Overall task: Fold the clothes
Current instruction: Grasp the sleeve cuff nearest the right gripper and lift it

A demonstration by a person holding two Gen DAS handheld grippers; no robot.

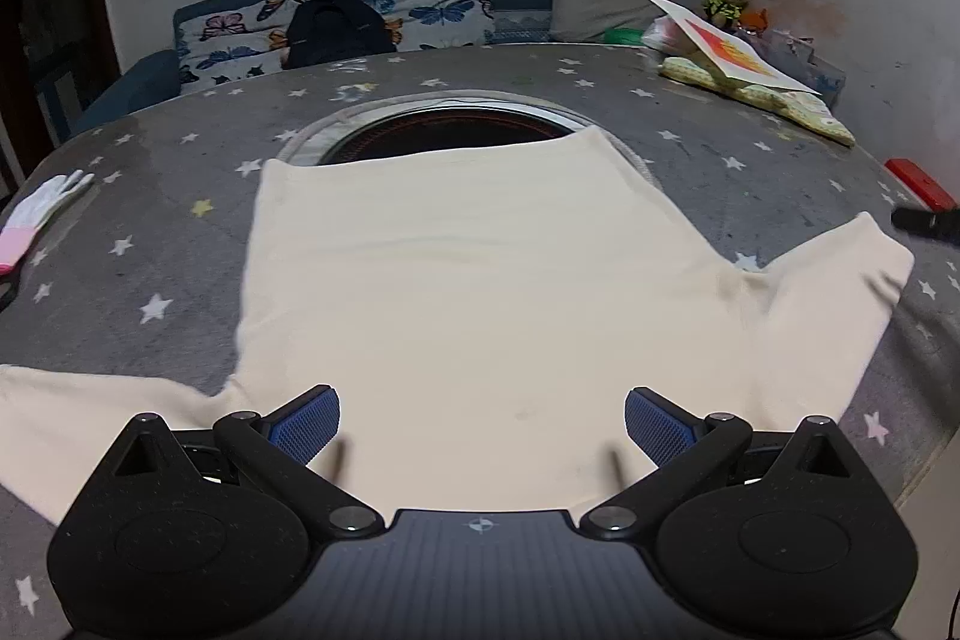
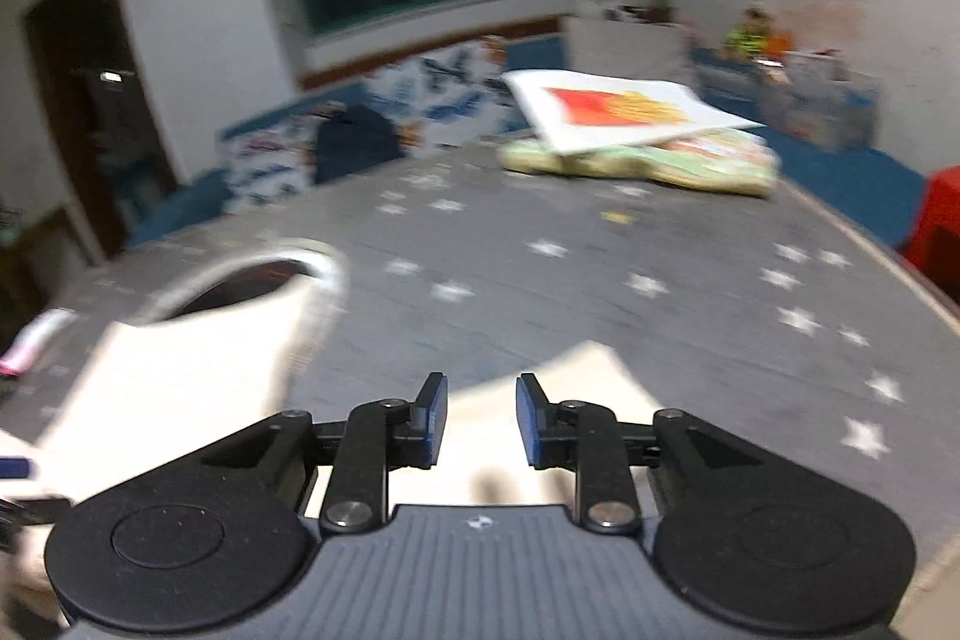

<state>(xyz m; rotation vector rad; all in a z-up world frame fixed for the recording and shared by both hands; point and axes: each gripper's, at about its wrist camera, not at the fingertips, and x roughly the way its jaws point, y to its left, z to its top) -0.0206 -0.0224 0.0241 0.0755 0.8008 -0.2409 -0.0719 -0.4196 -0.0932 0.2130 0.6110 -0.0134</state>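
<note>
A cream T-shirt (image 1: 468, 280) lies flat on the grey star-patterned table (image 1: 150, 220), both short sleeves spread out to the sides and its far hem over the round dark inset in the table's middle. My left gripper (image 1: 483, 427) hovers wide open above the near edge of the shirt, with nothing between its blue pads. In the blurred right wrist view the same T-shirt (image 2: 180, 370) shows at the left, and its right sleeve (image 2: 588, 376) lies just ahead of my right gripper (image 2: 482, 418). That gripper is partly open and empty.
A white and pink glove (image 1: 42, 214) lies at the table's left edge. A stack of folded cloth with a printed card (image 1: 738, 64) sits at the far right. A red box (image 1: 918, 181) and a black object (image 1: 927, 223) lie at the right edge. A butterfly-print sofa (image 1: 336, 10) stands behind.
</note>
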